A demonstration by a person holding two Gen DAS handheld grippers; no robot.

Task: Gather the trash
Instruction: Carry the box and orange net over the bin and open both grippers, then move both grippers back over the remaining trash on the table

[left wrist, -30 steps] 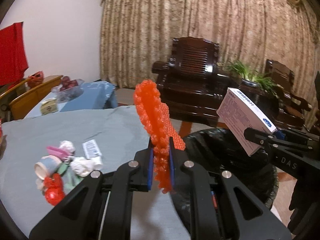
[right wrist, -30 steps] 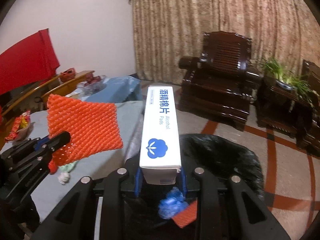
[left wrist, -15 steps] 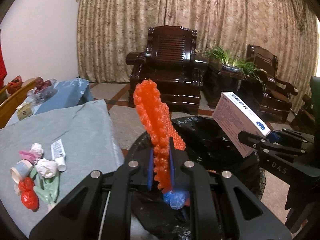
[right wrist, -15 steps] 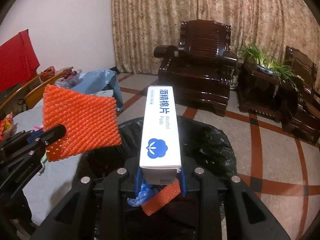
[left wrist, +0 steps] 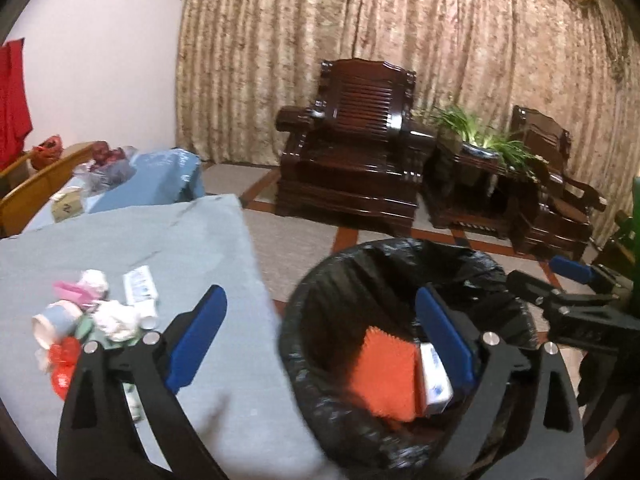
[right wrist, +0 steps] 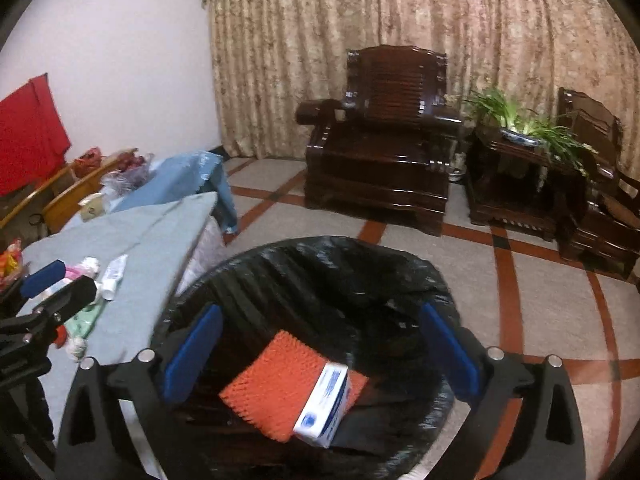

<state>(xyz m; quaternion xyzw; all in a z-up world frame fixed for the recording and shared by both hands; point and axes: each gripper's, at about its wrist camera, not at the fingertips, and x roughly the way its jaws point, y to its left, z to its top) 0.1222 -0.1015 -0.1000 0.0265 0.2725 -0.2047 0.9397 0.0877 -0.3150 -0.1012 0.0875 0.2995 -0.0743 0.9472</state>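
Orange foam net (right wrist: 276,390) lies in bin (right wrist: 320,256) below the spread right tool (right wrist: 320,356).

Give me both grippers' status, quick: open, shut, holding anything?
Left gripper: open, holding nothing, over the black-lined trash bin.
Right gripper: open, holding nothing, over the same bin.

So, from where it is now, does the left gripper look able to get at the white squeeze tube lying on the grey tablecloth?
Probably yes. The left gripper is open and empty beside the black-lined trash bin, and the white squeeze tube lies uncovered on the grey tablecloth, with crumpled wrappers close beside it.
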